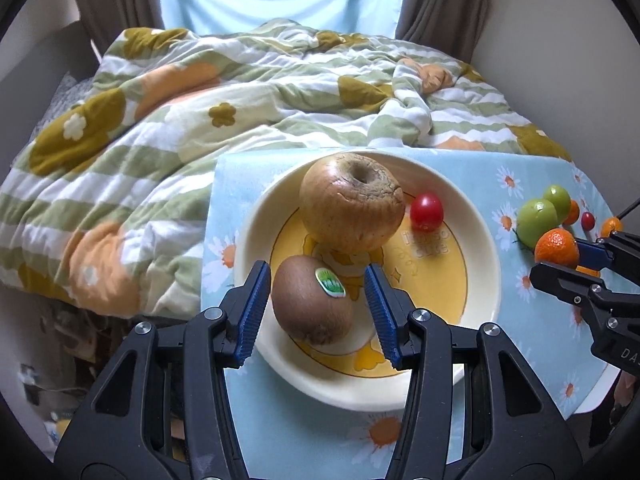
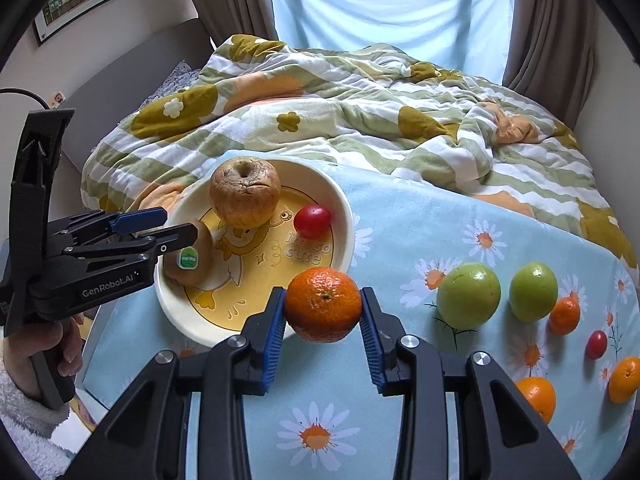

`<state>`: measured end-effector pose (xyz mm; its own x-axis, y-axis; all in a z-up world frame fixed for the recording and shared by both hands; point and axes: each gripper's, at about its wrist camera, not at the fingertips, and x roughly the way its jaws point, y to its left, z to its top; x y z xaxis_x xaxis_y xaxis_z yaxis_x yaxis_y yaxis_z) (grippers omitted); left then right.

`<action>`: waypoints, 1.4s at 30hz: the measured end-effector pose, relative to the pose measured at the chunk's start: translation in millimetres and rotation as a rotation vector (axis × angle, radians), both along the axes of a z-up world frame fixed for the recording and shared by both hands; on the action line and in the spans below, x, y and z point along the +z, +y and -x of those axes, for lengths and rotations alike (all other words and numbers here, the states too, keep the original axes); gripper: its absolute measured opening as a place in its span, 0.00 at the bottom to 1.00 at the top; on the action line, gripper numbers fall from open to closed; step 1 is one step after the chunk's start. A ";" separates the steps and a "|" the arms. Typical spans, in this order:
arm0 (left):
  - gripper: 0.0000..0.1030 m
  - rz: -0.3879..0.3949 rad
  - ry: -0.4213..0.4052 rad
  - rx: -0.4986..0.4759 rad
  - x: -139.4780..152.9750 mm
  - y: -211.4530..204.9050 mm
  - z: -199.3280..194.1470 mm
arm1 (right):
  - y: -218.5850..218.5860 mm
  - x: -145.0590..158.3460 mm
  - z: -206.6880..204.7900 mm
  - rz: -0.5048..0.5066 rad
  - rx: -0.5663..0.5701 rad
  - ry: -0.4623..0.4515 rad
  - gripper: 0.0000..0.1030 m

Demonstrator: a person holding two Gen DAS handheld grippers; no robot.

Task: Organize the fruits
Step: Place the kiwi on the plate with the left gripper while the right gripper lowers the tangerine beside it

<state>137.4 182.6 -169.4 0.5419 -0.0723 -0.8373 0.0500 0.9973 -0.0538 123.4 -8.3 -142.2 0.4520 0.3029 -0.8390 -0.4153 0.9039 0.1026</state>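
Kiwi released in bowl, tangerine clamped for transfer.

I note my left gripper (image 1: 316, 312) spread wide around the kiwi (image 1: 312, 304), pads clear, fruit resting in the bowl (image 1: 480, 248) beside the apple (image 1: 352, 202) — my right gripper (image 2: 323, 320) grips the tangerine (image 2: 323, 304) near the rim. Risk: round fruit slipping from the pads, or knocking the tomato (image 2: 312, 221) on landing.

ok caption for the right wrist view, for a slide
Right gripper holds a mandarin beside the bowl of apple, kiwi and tomato.
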 end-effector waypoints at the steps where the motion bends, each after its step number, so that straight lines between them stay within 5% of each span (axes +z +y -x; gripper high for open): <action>1: 0.53 0.011 -0.002 -0.012 -1.4 0.7 -1.7 | 1.7 -1.1 -1.1 0.002 -0.008 0.002 0.32; 10: 0.58 -0.004 0.019 -0.036 -4.2 0.9 4.2 | 2.8 -4.6 -5.5 0.006 -0.055 0.030 0.32; 11: 0.64 0.000 0.021 -0.031 -3.8 0.6 5.5 | 3.8 -3.9 -6.0 0.004 -0.053 0.032 0.32; 13: 1.00 0.022 0.009 -0.020 0.4 0.9 9.8 | 4.9 -2.0 -7.7 0.000 -0.045 0.034 0.32; 39: 1.00 0.008 0.077 0.146 -2.1 7.7 62.2 | 47.1 -36.4 -43.7 -0.009 0.206 0.077 0.32; 41: 1.00 0.010 0.076 0.146 -2.5 7.0 63.0 | 47.1 -36.2 -43.3 -0.010 0.212 0.070 0.36; 42: 1.00 0.010 0.078 0.146 -2.6 7.2 62.9 | 47.1 -35.2 -42.6 -0.014 0.213 0.063 0.48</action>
<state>74.5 189.8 -172.0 0.4809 -0.0062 -0.8768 -0.0999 0.9931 -0.0618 166.0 38.8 -177.3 0.3229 0.3981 -0.8586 -0.5891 0.7946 0.1469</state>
